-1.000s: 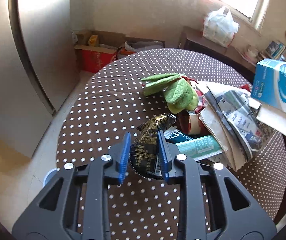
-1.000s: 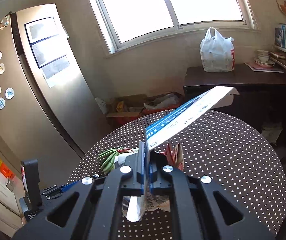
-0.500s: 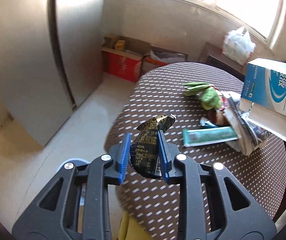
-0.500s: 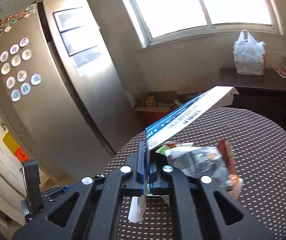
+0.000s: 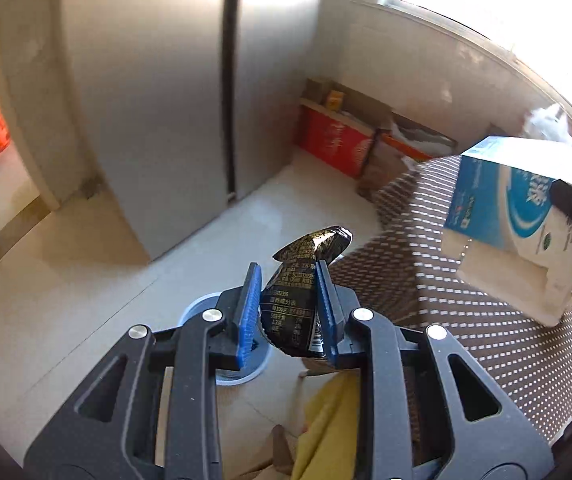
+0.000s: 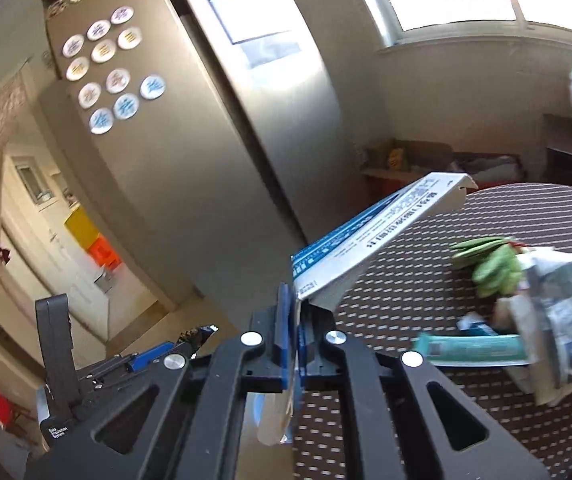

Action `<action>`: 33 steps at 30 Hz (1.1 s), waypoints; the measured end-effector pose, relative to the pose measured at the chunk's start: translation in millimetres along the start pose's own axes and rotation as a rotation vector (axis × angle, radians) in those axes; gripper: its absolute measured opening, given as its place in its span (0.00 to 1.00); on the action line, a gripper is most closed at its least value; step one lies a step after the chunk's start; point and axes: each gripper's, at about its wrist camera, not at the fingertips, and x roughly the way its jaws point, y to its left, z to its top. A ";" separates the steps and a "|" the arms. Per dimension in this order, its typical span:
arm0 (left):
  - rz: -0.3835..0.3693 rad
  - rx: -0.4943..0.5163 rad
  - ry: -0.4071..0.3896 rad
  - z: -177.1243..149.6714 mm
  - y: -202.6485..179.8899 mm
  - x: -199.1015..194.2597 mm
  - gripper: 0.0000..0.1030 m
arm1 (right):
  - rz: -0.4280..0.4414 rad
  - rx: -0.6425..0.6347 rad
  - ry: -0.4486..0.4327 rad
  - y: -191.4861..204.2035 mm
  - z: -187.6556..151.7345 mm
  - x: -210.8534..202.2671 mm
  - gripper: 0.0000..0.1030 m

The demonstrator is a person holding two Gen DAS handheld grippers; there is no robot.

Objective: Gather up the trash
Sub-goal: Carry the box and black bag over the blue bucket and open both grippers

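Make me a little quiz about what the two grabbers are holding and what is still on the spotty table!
1. True or false: the left gripper is shut on a black snack wrapper.
2. What does the right gripper hold? A) a white and blue carton B) a teal tube C) a newspaper
3. Fill in: the bunch lying on the dotted table beside the newspaper is coloured ____.

Key: 1 true. 2 A. 3 green, the green bunch; the teal tube also lies there, untouched.
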 end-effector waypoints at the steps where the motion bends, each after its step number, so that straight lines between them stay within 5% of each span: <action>1: 0.009 -0.010 -0.003 -1.2 6.8 -2.3 0.26 | 0.014 -0.008 0.014 7.9 -2.0 6.9 0.04; 11: 0.087 -0.117 0.008 -10.2 68.8 -2.8 0.26 | 0.088 -0.066 0.162 70.4 -26.9 77.9 0.04; 21: 0.077 -0.154 0.088 -17.9 97.7 36.9 0.27 | 0.054 -0.062 0.275 92.4 -46.5 138.4 0.04; 23: 0.084 -0.159 0.092 -17.4 102.9 46.3 0.43 | 0.046 -0.062 0.289 93.4 -50.6 145.5 0.04; 24: 0.102 -0.169 0.084 -15.9 105.9 50.4 0.69 | 0.041 -0.063 0.295 93.5 -52.5 147.6 0.04; 25: 0.121 -0.179 0.073 -15.8 108.6 52.3 0.75 | 0.035 -0.064 0.300 94.5 -53.1 151.8 0.04; 33: 0.130 -0.216 0.109 -22.2 122.5 65.3 0.75 | -0.013 -0.071 0.376 98.6 -70.6 187.7 0.05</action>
